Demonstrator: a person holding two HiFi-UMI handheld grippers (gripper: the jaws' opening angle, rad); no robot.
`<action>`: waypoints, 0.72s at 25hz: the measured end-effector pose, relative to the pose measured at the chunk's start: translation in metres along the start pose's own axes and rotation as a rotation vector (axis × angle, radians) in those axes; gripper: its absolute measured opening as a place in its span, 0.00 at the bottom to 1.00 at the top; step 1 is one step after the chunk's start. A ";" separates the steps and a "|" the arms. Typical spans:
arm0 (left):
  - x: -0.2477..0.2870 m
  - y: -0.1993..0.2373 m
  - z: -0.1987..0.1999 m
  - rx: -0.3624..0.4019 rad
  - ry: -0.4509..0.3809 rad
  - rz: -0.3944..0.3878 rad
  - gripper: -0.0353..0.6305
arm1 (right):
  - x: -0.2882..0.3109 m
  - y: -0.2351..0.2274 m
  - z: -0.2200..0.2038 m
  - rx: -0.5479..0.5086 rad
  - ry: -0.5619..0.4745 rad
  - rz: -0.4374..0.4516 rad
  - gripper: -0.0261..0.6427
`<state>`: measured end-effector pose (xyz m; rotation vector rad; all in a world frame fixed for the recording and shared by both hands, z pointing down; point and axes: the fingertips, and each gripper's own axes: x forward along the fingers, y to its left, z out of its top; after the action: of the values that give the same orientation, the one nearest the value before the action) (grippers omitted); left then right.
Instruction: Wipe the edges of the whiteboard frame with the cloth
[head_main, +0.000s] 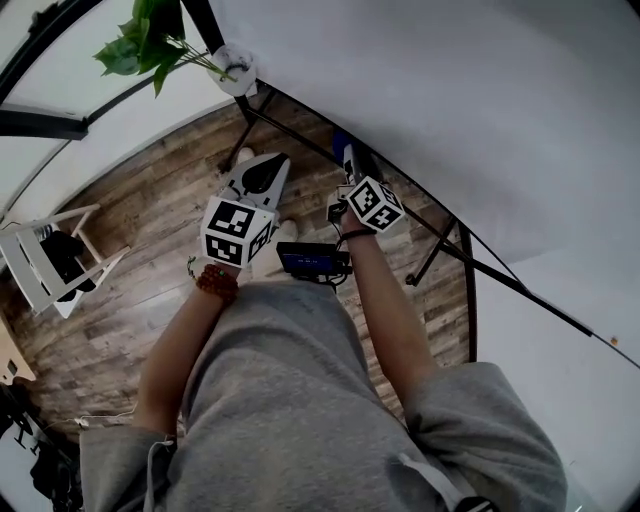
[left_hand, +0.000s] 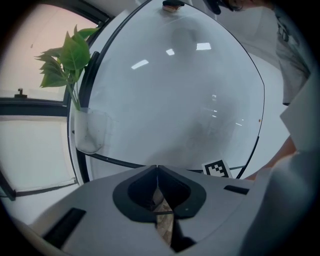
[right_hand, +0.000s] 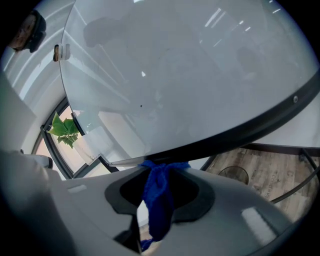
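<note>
Cloth, blue, pinched between the closed jaws of the right gripper, bunched top up against the dark lower edge of the whiteboard frame. Left gripper beside it, jaws together on nothing, facing the whiteboard near a leafy plant.

1. Bright, even indoor light; the shadows are weak.
2. Small white glare patches lie on the whiteboard.
3. Every view bends strongly at the edges; both gripper views have dark corners.
4. The cloth, near the lens, looks soft.
</note>
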<state>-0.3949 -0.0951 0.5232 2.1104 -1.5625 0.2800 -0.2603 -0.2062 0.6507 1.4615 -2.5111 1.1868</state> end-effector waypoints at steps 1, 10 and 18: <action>-0.002 0.005 -0.001 -0.009 -0.001 0.010 0.08 | 0.002 0.004 -0.001 0.002 0.001 0.005 0.23; 0.000 0.021 0.001 -0.054 -0.016 0.034 0.08 | 0.016 0.022 -0.006 0.031 0.022 0.056 0.23; -0.008 0.037 0.000 -0.078 -0.013 0.070 0.08 | 0.027 0.040 -0.010 0.075 0.013 0.105 0.23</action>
<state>-0.4328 -0.0963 0.5295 2.0050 -1.6309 0.2263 -0.3092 -0.2091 0.6432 1.3463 -2.5911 1.3148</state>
